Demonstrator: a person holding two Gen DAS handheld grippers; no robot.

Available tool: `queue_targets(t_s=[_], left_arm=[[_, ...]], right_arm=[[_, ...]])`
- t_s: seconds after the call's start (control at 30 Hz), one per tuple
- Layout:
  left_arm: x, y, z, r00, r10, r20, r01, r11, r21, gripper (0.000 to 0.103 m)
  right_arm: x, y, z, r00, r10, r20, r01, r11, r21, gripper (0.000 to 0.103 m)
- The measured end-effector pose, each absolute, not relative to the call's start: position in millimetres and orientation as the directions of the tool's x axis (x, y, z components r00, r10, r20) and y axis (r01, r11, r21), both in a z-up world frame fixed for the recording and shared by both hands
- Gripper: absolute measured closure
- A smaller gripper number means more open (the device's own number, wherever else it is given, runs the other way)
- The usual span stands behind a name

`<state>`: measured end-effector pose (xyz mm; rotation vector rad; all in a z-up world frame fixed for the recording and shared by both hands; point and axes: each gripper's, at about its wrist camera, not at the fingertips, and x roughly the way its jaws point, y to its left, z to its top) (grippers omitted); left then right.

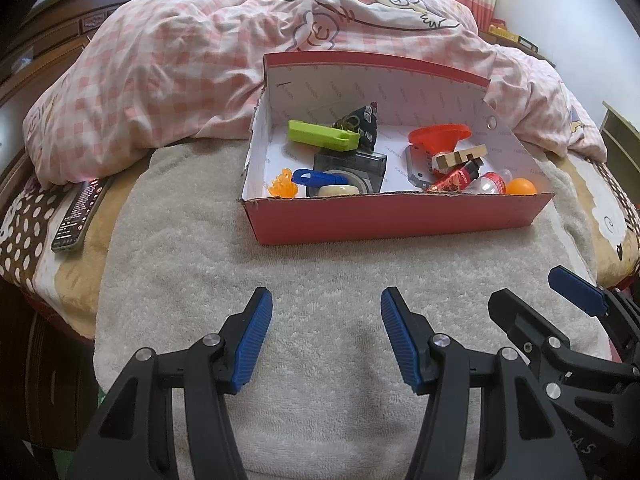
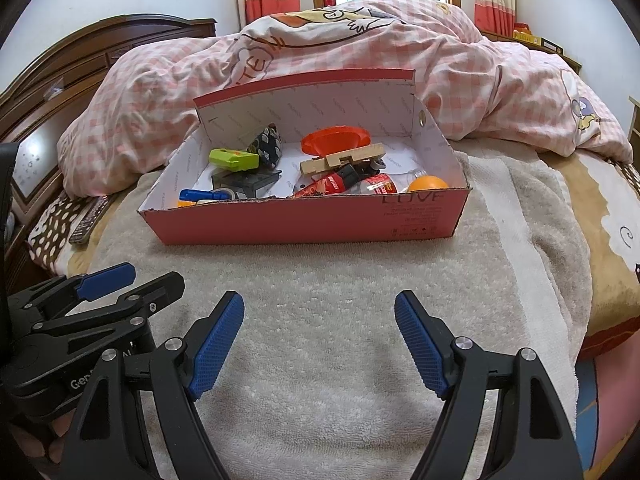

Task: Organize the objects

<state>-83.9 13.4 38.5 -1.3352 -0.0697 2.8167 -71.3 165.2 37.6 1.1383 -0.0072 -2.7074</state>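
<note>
The left gripper (image 1: 326, 312) and the right gripper (image 2: 319, 314) are hovering wide open over the beige towel (image 1: 280, 280), gripping nothing. The red box (image 1: 384, 220) is lying at 12 o'clock, holding a green case (image 1: 320, 136), an orange funnel (image 1: 438, 138) and an orange ball (image 1: 520, 188).

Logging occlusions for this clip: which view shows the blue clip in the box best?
The left wrist view. There the blue clip lies fully visible above the near wall of the box. In the right wrist view, the clip sits low behind that wall, partly cut off.
</note>
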Motion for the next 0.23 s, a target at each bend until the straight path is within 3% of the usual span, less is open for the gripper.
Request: queue_targets(t_s=[0.23], left_arm=[[-83.6, 13.5, 37.6, -0.631, 0.04, -0.775, -0.002, -0.999, -0.05, 0.046]], right_arm=[[-71.7, 165.6, 37.3, -0.681, -0.189, -0.707, 0.185, -0.979, 0.084, 0.023]])
